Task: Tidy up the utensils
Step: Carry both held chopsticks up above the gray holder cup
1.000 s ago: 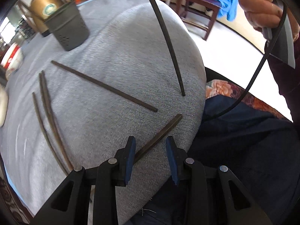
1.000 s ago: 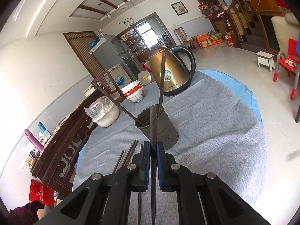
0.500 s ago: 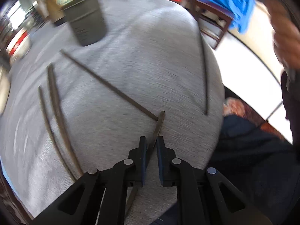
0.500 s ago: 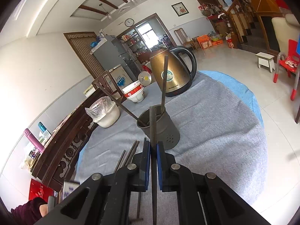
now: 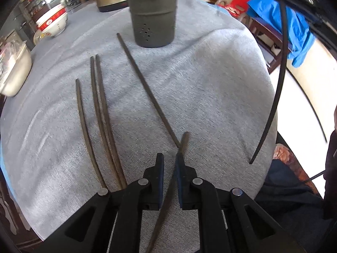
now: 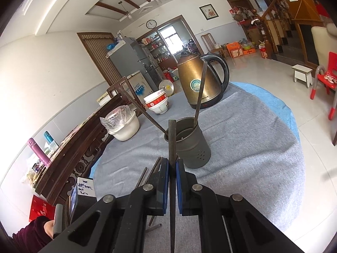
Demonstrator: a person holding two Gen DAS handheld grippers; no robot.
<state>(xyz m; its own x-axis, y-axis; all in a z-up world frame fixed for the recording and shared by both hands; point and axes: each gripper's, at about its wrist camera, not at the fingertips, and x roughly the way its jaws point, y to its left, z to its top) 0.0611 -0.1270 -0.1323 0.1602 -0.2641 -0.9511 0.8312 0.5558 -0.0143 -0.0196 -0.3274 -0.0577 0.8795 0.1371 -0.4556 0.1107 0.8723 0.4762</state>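
While both grippers carry chopsticks, notes run left to right:
Loose chopsticks (image 5: 99, 113): lying on the cloth (image 5: 210, 80) left of the holder.
Left gripper (image 5: 169, 164): jaws have just closed, nearly shut on a chopstick (image 5: 183, 142).
Holder (image 6: 192, 145): upright, two sticks inside.
Right gripper (image 6: 172, 166): clamped on a stick (image 6: 172, 135) whose tip overlaps the holder's rim.
Advice: lift the stick upright, then lower it in.

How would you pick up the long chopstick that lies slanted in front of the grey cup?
Grip the long chopstick near its middle, from straight above, jaws across its width. It lies flat on the cloth with bare cloth on both sides there. Its far end is close to the cup, and its near tip meets the chopstick in the left gripper, so those ends are probably too crowded.
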